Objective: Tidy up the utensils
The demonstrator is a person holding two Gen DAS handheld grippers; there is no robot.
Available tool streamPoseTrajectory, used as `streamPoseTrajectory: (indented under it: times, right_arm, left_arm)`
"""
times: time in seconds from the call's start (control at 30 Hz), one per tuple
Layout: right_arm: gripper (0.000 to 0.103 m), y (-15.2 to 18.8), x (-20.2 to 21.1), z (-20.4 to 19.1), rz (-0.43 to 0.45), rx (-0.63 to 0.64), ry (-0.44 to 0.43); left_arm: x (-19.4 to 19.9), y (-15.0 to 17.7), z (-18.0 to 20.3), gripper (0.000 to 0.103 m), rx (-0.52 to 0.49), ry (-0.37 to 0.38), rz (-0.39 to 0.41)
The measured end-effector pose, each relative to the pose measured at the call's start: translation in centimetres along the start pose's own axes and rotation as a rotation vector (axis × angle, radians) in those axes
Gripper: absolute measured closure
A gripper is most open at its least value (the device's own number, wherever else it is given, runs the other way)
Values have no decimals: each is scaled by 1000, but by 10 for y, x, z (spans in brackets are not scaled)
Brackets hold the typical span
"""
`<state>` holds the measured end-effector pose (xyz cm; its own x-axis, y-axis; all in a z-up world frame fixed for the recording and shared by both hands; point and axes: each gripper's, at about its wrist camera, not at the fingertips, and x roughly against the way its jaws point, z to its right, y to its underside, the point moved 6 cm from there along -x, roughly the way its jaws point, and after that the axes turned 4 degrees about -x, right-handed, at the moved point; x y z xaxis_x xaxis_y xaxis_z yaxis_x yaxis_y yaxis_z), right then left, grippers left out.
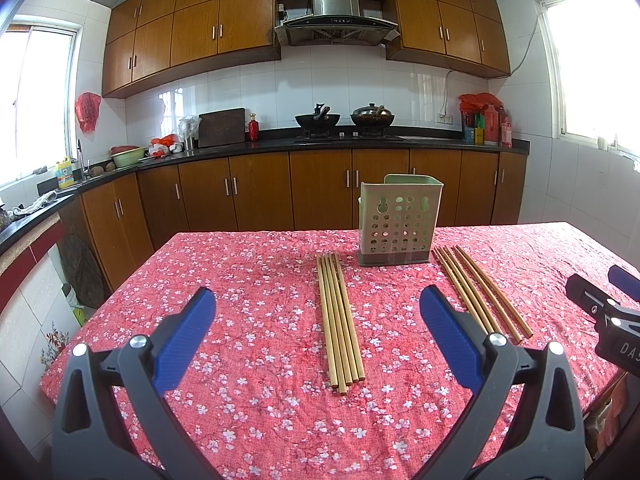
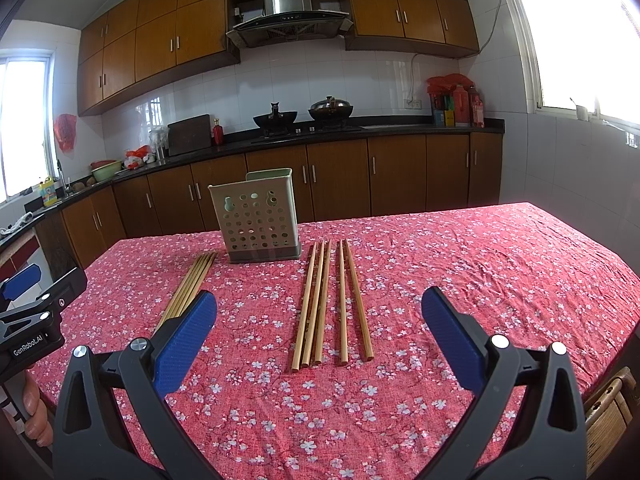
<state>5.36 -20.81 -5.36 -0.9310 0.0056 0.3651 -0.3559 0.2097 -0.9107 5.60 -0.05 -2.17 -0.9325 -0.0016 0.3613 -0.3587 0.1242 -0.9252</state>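
Hovering w/ both tongs wide open & empty, my left gripper (image 1: 318, 308) has the chopstick bundle (image 1: 340, 320) dead at 12, long axis fore-aft, holder (image 1: 400, 224) approx 1 o'clock beyond; right gripper (image 2: 320, 308) faces the looser set (image 2: 332, 304), probably equally near.

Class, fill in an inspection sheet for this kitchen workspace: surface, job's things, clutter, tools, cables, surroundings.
Surface: table under a red floral cloth, wrinkled.
Job's things: holder upright at the far side, nothing seen inside; left chopsticks bunched tight; right chopsticks lying as a three and a two, all flat on the cloth.
Clutter: nothing seen on the table.
Tools: left tool open, holding nothing; right tool open, holding nothing.
Cables: cord running down the wall to a socket.
Surroundings: woks on the stove, hood above, bright windows on both sides.
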Motion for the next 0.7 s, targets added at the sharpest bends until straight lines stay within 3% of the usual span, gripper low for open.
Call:
streamPoseTrajectory:
  times: [0.7]
  right_arm:
    - [2,-1,0,2,0,-1,0]
  left_arm:
    - [0,0,0,4,0,0,-1]
